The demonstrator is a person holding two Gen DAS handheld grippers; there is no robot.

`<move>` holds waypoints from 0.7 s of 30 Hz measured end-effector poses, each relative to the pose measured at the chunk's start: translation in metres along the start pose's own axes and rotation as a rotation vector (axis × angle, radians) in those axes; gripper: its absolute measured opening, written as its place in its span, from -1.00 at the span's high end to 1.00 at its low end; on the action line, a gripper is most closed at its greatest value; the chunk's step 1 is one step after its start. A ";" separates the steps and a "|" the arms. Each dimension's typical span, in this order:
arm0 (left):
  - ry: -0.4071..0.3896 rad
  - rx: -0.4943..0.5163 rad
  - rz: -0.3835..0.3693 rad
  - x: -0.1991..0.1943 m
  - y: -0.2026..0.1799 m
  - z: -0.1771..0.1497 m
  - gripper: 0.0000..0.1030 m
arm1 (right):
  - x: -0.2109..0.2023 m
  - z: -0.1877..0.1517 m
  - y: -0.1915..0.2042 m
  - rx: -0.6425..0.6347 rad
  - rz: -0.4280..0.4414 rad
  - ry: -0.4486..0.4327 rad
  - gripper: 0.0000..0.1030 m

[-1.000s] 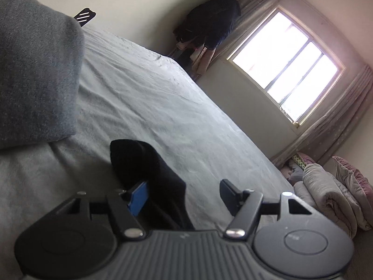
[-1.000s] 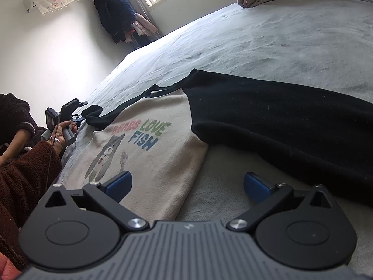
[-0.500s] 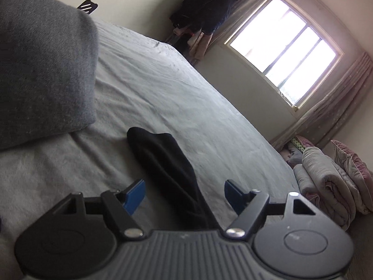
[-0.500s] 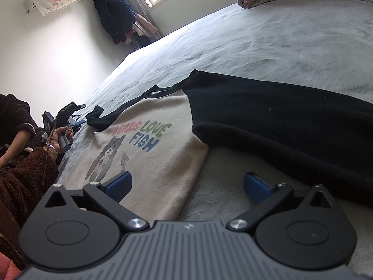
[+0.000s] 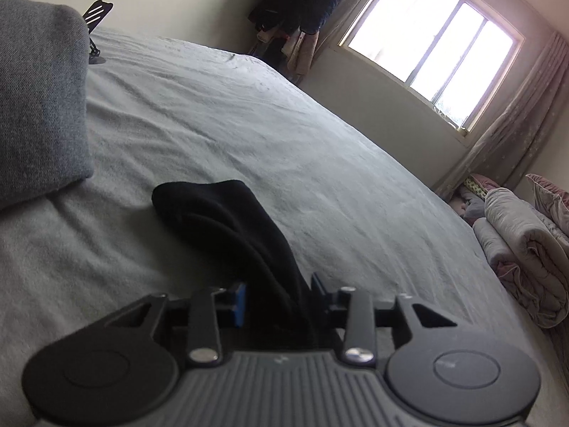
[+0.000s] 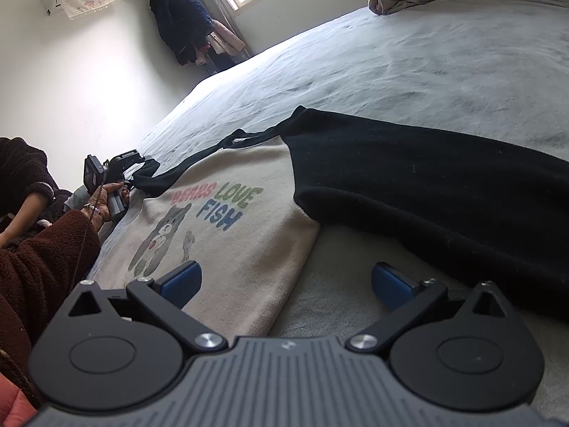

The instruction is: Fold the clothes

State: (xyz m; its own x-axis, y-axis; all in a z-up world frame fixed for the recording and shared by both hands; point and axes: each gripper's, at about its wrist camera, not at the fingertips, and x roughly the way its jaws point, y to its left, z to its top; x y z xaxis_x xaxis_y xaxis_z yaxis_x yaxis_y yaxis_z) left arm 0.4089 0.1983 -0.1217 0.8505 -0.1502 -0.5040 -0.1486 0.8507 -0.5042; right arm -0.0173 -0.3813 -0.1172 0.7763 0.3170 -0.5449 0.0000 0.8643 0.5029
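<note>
A cream sweatshirt [image 6: 227, 220] with a cat print and black sleeves lies flat on the grey bed sheet [image 5: 249, 114]. My left gripper [image 5: 277, 299] is shut on one black sleeve [image 5: 220, 213], the blue pads pinching the cloth near its cuff end. The right wrist view shows that left gripper [image 6: 137, 165] far off at the sweatshirt's shoulder, held by a hand [image 6: 106, 199]. My right gripper [image 6: 284, 281] is open and holds nothing, low over the sweatshirt's side edge. The other black sleeve [image 6: 426, 185] stretches out to the right.
A grey folded cloth [image 5: 39, 99] lies on the bed at the left, a black stand [image 5: 96, 17] behind it. Rolled quilts [image 5: 526, 249] sit at the bed's far end. Dark coats [image 6: 181, 25] hang by the window. A person's brown fleece sleeve [image 6: 42, 259] is at the left.
The left gripper's jaws went from wide apart around the black sleeve to closed on it, and it dropped a little. The right gripper has stayed where it was.
</note>
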 end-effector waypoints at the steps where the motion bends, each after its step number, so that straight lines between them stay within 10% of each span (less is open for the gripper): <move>1: 0.002 -0.014 -0.007 0.000 0.003 0.000 0.80 | 0.000 0.000 0.001 -0.005 -0.002 0.001 -1.00; 21: -0.340 0.097 0.221 -0.090 -0.006 0.007 0.87 | 0.000 -0.001 0.006 -0.038 -0.023 0.017 -1.00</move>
State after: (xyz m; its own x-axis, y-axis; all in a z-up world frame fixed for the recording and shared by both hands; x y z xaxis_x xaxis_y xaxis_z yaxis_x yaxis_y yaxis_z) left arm 0.3372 0.2107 -0.0686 0.9239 0.2029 -0.3243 -0.3123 0.8896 -0.3333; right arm -0.0181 -0.3759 -0.1145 0.7657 0.3035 -0.5671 -0.0071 0.8856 0.4644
